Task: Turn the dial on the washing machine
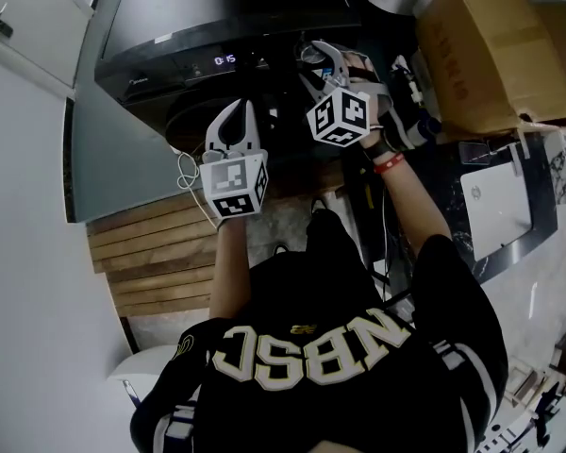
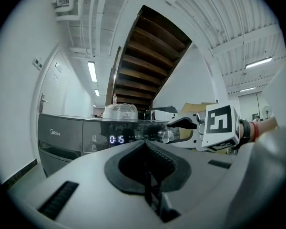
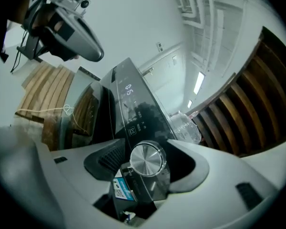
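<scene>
The dark washing machine (image 1: 170,36) shows 0:15 on its display (image 1: 224,59). Its round silver dial (image 3: 147,159) sits between the jaws of my right gripper (image 3: 150,152). The jaws stand wide, with a gap on each side of the dial, so the gripper is open. From the left gripper view the dial (image 2: 165,136) lies between the right gripper's fingers (image 2: 183,123). My left gripper (image 1: 238,113) hovers level in front of the machine, left of the dial. Its jaws (image 2: 145,149) are shut on nothing.
A clear plastic bag (image 2: 120,111) lies on top of the machine. A cardboard box (image 1: 491,55) stands to the right, with a white flat device (image 1: 495,201) below it. Wooden slats (image 1: 151,253) and a white cable (image 1: 184,173) lie in front of the machine.
</scene>
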